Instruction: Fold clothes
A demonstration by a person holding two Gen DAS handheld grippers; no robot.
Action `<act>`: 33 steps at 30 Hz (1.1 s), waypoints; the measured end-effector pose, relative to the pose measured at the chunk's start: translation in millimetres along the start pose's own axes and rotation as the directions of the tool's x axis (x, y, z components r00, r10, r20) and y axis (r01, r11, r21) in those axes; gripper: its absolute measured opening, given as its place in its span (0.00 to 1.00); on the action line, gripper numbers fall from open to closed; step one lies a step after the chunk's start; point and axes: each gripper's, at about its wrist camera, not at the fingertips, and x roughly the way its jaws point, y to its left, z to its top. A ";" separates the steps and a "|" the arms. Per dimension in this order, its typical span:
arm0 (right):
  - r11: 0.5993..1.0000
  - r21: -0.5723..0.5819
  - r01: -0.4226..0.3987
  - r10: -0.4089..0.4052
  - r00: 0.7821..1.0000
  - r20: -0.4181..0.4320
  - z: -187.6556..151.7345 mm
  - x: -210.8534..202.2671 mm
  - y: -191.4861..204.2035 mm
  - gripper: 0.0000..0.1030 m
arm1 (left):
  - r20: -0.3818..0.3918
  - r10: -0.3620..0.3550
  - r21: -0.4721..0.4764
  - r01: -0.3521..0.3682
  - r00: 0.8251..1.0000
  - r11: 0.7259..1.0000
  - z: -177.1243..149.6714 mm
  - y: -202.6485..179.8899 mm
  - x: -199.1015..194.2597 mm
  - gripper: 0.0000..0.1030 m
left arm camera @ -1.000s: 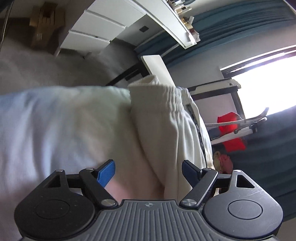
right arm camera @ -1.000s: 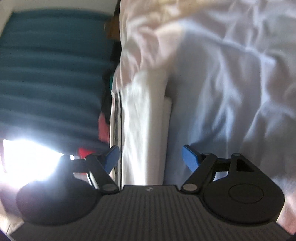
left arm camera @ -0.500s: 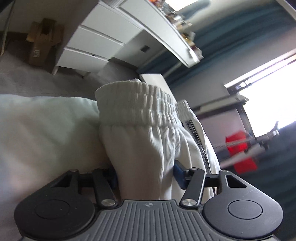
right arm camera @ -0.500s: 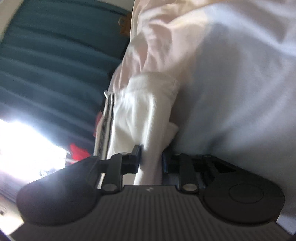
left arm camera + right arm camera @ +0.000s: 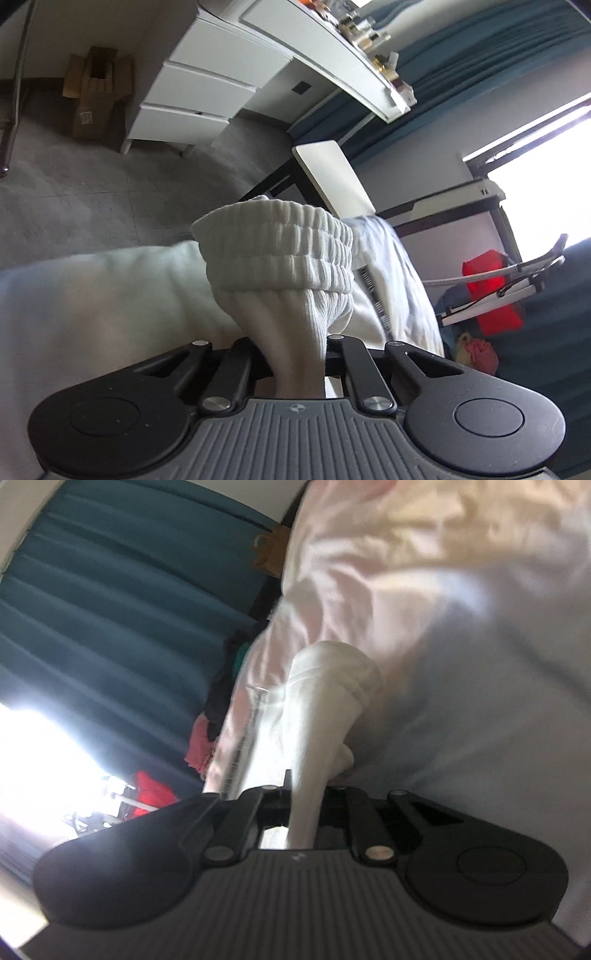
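White ribbed trousers (image 5: pixel 280 258) with an elastic waistband and a dark side stripe lie on a bed with a pale sheet (image 5: pixel 92 295). My left gripper (image 5: pixel 295 354) is shut on the fabric just below the waistband, which stands bunched up in front of the camera. In the right wrist view my right gripper (image 5: pixel 303 805) is shut on a cuffed end of the same white trousers (image 5: pixel 325 686), and the cloth rises from the jaws over the sheet (image 5: pixel 480 701). The pads of both grippers are hidden by the cloth.
A white desk with drawers (image 5: pixel 207 92) and a cardboard box (image 5: pixel 96 96) stand on grey carpet beyond the bed. A white chair (image 5: pixel 332 177), a rack with red cloth (image 5: pixel 487 291) and teal curtains (image 5: pixel 110 609) by a bright window are to the side.
Both grippers went from open around the trousers to shut on them. The left one has lifted the waistband up off the sheet; the right one has pinched the cuffed end and rolled.
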 end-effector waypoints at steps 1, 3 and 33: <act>1.000 0.022 -0.005 0.005 1.000 0.000 1.0 -10.8 -0.2 0.09 | 0.000 -0.001 -0.002 0.001 1.000 1.000 1.2 4.4 -12.3 0.09; 0.998 0.065 -0.014 0.014 1.000 0.000 2.9 -32.4 -0.7 0.09 | -0.005 -0.006 -0.010 0.006 1.000 1.000 5.0 14.5 -37.7 0.09; 0.951 0.302 -0.065 0.120 0.978 -0.168 -10.3 -89.1 -74.2 0.73 | -0.039 0.071 0.315 -0.055 0.997 0.948 -15.7 164.5 -202.4 0.58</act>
